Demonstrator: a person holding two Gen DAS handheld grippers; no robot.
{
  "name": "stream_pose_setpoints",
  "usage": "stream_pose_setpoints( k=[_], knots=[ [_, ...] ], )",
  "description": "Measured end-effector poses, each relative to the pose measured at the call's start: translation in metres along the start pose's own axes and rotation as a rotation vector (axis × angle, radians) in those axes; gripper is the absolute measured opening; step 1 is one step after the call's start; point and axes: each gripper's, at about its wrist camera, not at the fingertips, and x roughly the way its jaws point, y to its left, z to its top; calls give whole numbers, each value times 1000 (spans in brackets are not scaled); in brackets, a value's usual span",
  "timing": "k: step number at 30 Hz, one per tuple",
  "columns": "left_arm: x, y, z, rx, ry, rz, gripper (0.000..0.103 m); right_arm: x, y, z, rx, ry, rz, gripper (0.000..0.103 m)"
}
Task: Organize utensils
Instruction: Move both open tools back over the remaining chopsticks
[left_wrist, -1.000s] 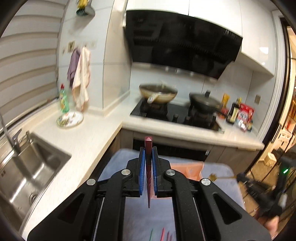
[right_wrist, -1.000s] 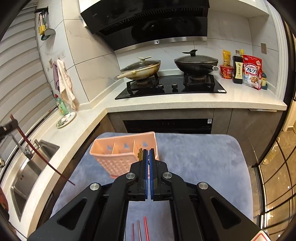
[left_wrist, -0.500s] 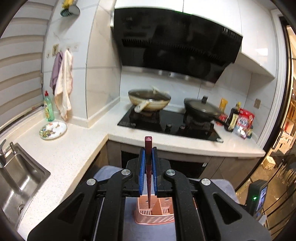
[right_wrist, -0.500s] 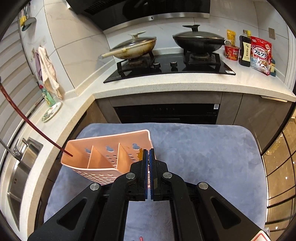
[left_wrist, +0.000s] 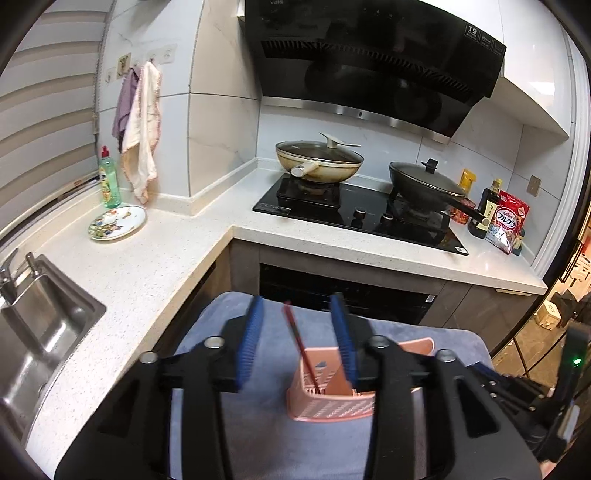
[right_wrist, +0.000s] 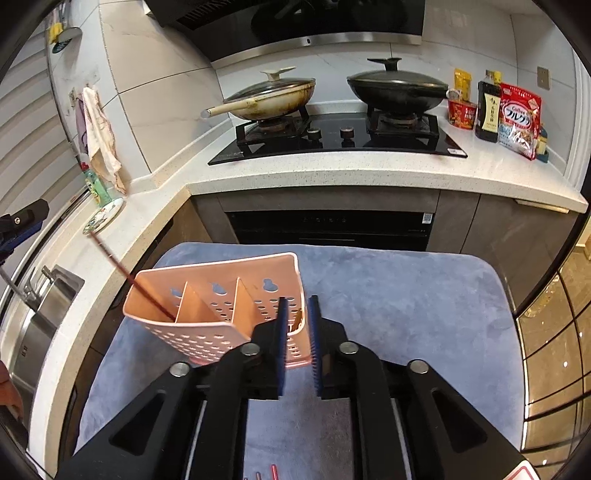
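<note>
Dark red chopstick (right_wrist: 144, 291) leans free in the pink basket's (right_wrist: 221, 328) left end compartment on the blue mat (right_wrist: 388, 295), left gripper (left_wrist: 297, 338) just opened around it, right gripper (right_wrist: 297, 325) just opened, straddling the basket's right wall.

Ahead of your right gripper (right_wrist: 298, 321) the basket (right_wrist: 218, 295) stands tilted on the mat (right_wrist: 388, 295), its near right corner between your fingers (right_wrist: 282, 325), which do not press it. A chopstick (right_wrist: 129, 278) leans in the basket's left compartment, well left of those fingers. Your left gripper (left_wrist: 297, 334) has just opened; the chopstick (left_wrist: 299, 347) stands free between its fingers (left_wrist: 253, 332), its tip in the basket (left_wrist: 325, 402) just beyond. Behind the mat runs the worktop (right_wrist: 332, 173) with the stove (right_wrist: 332, 142) and two pans. More chopsticks (right_wrist: 266, 472) lie on the mat below your right fingers.
</note>
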Motion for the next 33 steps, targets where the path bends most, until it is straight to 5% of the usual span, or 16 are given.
stream_pose_setpoints(
  k=[12,17,33],
  knots=[
    [-67,2,-49,65,37,53,49,-79,24,-45,-90,-54,-7,24],
    [-97,8,-87,93,61,78,57,-111,25,-86,-104,-41,16,25],
    [-141,37,-224,95,252,81,58,-157,15,-223,-129,82,-22,26]
  ],
)
